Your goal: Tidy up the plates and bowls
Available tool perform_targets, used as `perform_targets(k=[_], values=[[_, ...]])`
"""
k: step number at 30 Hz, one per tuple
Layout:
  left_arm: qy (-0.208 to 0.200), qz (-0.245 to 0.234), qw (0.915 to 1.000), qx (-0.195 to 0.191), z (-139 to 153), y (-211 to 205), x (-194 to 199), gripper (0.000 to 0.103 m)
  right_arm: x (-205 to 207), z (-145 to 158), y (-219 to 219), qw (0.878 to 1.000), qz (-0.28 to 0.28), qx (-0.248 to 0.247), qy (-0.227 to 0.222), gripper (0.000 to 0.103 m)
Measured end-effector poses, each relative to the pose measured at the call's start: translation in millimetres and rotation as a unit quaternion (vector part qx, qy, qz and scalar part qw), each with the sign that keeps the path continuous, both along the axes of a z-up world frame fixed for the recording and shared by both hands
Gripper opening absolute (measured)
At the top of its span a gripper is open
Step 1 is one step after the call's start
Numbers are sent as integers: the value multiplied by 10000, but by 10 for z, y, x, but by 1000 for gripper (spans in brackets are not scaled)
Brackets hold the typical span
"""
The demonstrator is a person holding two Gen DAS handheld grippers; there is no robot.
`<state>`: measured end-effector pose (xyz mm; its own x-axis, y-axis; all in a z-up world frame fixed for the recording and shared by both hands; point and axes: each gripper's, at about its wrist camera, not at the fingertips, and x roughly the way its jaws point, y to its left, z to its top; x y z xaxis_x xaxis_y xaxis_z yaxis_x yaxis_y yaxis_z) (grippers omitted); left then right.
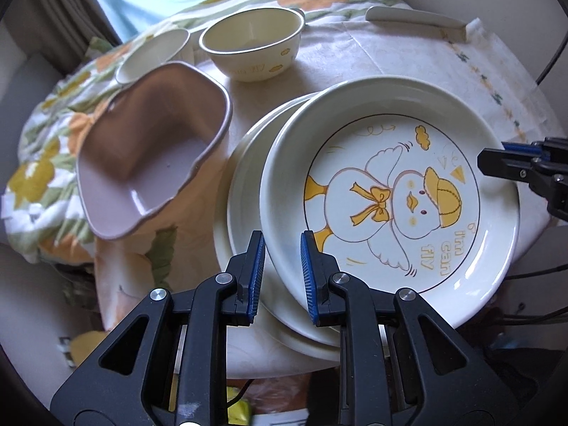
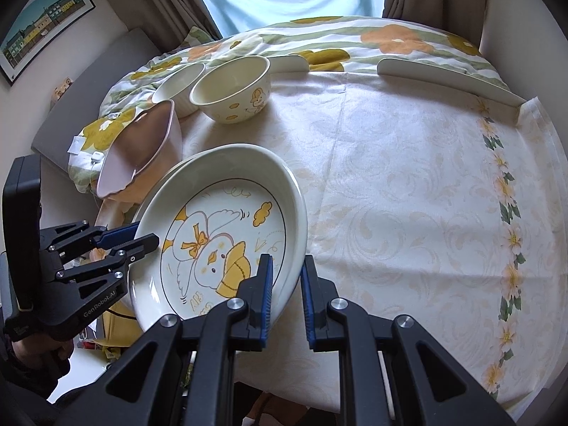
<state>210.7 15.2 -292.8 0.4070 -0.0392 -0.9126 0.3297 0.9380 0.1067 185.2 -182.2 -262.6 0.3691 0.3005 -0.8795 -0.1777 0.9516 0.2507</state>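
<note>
The step in hand looks like stacking: the duck plate (image 1: 390,191) is held tilted over a plain plate (image 1: 248,184) that lies on the worktop (image 2: 408,184), near its left edge. Both grippers hold it by opposite rims. The left gripper (image 1: 283,273) has its jaws nearly closed, pinching the rim nearest its camera, and the right gripper (image 2: 287,294) does the same on the far side (in the right wrist view its blue pads straddle the rim closely). Neither pair of jaws touches anything else.

Beside the plates, a pink lobed bowl (image 1: 152,149) leans on the flowered quilt (image 2: 319,39), and behind it stand a cream duck bowl (image 1: 254,46) and a smaller white bowl (image 1: 156,55), close together.

The next move, as I judge it, calls for levelling the duck plate and lowering it squarely onto the plain plate, then easing both pairs of jaws apart together. The lower plate sits close to the worktop edge, so an off-centre landing could tip the stack.
</note>
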Motion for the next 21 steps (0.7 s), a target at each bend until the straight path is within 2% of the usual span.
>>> perform_targets(k=[4, 17, 21], values=[[-165, -81, 9993, 338, 17, -54, -38, 17, 13, -12, 6, 10000, 17, 11, -2, 14], [-298, 124, 9982, 515, 15, -58, -88, 17, 29, -71, 110, 9999, 121, -122, -14, 14], [-330, 190, 9976, 576, 17, -45, -88, 17, 6, -108, 176, 9993, 225, -297, -36, 14]])
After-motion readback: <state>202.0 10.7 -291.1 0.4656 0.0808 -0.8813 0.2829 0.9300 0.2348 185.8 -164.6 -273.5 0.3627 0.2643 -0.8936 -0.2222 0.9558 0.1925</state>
